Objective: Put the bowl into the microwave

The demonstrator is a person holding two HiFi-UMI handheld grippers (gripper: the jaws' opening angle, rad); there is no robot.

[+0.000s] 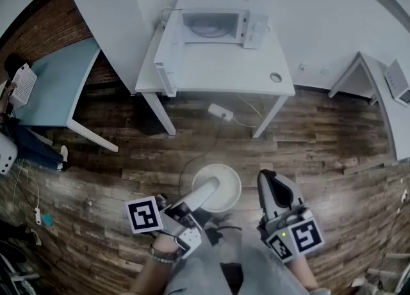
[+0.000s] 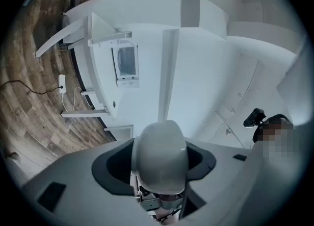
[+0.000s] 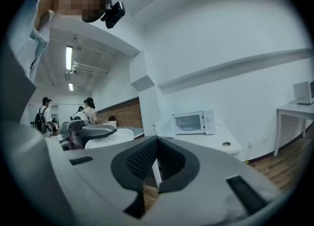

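In the head view a white bowl (image 1: 223, 183) hangs above the wooden floor, in front of the person. My left gripper (image 1: 210, 190) is shut on its near rim, and the left gripper view shows the bowl (image 2: 159, 149) filling the gap between the jaws of that gripper (image 2: 158, 170). To the bowl's right, my right gripper (image 1: 274, 186) is shut and empty; its own view shows the right gripper (image 3: 156, 163) with jaws pressed together. The white microwave (image 1: 214, 26) stands on a white table (image 1: 218, 79) ahead, its door (image 1: 168, 50) swung open to the left. It also shows as the microwave (image 3: 193, 122) and the microwave (image 2: 126, 63).
A power strip (image 1: 221, 112) and its cable lie on the floor under the table. A blue table (image 1: 54, 82) stands at left and another white table (image 1: 384, 102) at right. People (image 3: 88, 110) stand far off in the right gripper view.
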